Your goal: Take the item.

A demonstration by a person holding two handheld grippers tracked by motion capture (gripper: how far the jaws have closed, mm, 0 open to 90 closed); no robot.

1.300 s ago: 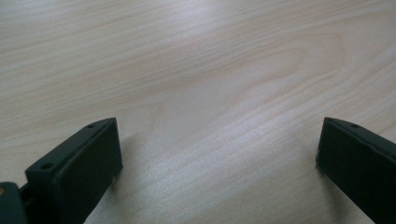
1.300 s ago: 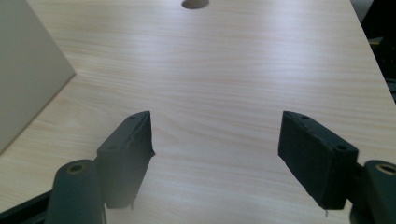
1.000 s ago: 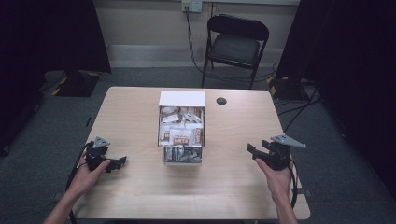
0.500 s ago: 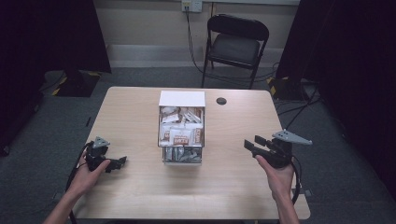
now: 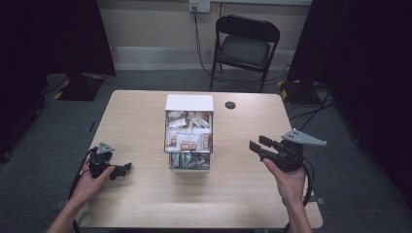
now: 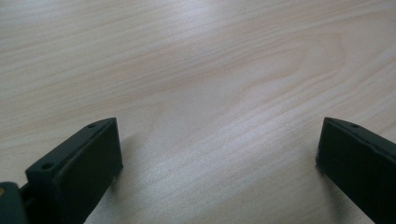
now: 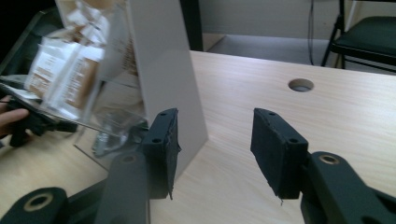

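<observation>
A clear box (image 5: 189,131) full of small packets (image 5: 188,141) is sitting in the middle of the table (image 5: 141,121), its white back panel facing the far edge and its open front toward the person. The right gripper (image 5: 256,145) is hovering above the table just to the box's right, its jaws standing apart with nothing between them and aiming at the box's side; in the right gripper view the box (image 7: 116,70) is looming close ahead of the fingers (image 7: 164,140). The left gripper (image 5: 125,168) is resting low on the wood well to the box's left, its jaws spread wide over bare tabletop (nothing is lying between them). The work looks to be at the approach step, with no packet taken yet. The next move is probably calling for the right gripper to be turned toward the open front and closed on a single packet, since the clear wall is standing in its way. A round cable hole (image 5: 230,105) is lying behind the box, and a folding chair (image 5: 245,46) is standing beyond the table.
</observation>
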